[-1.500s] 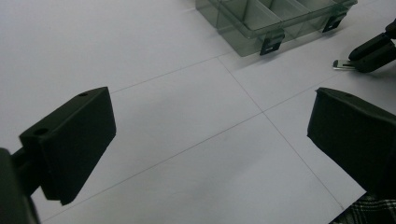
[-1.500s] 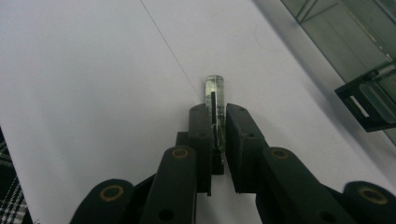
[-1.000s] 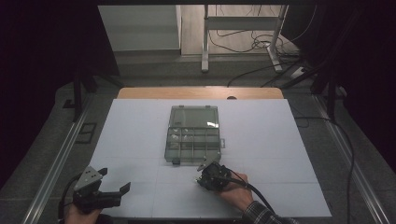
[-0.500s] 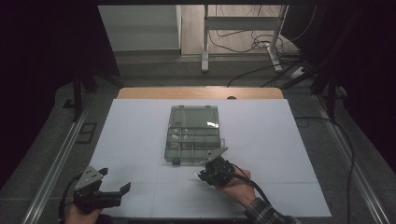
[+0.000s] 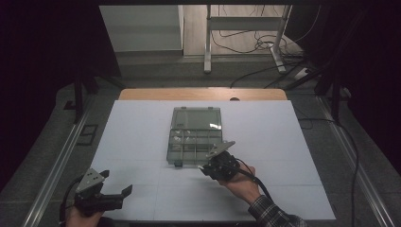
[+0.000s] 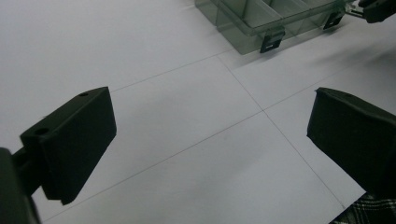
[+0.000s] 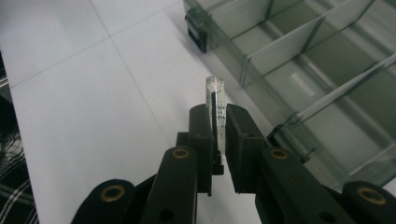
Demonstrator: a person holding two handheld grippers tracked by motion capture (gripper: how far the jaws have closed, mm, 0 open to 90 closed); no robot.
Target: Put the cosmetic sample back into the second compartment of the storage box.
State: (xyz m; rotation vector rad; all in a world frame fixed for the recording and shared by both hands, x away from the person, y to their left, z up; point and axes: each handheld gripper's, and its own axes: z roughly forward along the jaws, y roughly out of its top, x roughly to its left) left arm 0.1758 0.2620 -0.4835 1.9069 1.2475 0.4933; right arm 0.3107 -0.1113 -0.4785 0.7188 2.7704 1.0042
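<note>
Right beside the open, seemingly empty organizer box, right gripper jaws pinch a clear tube; left gripper jaws spread wide.

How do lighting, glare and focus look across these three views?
High view: dark surroundings, white table evenly lit, glare on the organizer box lid. Left gripper view: left gripper soft-edged, faint shadows upper right. Right gripper view: clear tube sharp, right gripper blurred near the bottom.

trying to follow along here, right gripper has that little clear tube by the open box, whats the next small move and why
Probably carry it forward over the nearest compartment and lower it in. The right gripper is shut on the clear tube, which stands above its jaws, just short of the open organizer box. Its near compartments look empty. The left gripper sits open, away from the box.
</note>
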